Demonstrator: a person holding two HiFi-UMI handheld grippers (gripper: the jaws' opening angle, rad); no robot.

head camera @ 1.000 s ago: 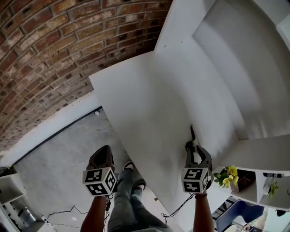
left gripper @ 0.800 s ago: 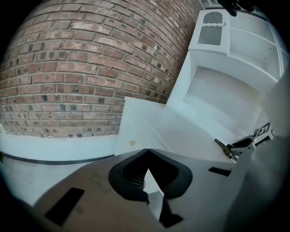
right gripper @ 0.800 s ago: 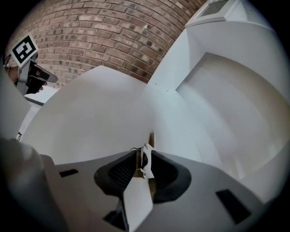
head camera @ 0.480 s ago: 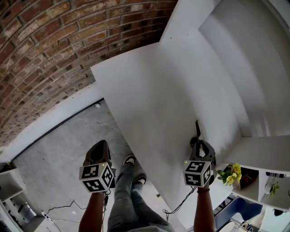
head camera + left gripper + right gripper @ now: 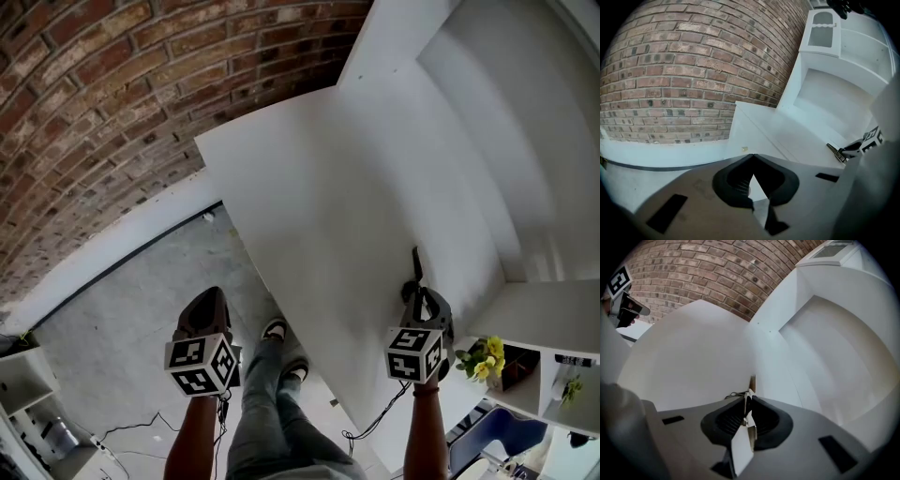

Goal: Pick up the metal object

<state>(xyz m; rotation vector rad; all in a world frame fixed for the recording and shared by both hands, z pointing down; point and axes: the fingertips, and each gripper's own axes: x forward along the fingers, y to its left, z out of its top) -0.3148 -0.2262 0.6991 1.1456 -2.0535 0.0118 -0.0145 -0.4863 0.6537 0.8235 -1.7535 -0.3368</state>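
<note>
Rightward a little went the right gripper (image 5: 419, 292), jaws pinching the metal object (image 5: 415, 265) over the desk (image 5: 328, 187); pickup seemed done. Left gripper (image 5: 208, 305) jaws sat pressed together, empty.

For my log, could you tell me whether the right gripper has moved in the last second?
No. The right gripper, shut on the thin metal object, sits at the same spot against the white table's near edge; only the camera shifted.

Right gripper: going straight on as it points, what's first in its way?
Probably the white tabletop, near where it meets the white cabinet. The right gripper, shut on the metal object, points low across it; depth is unclear.
</note>
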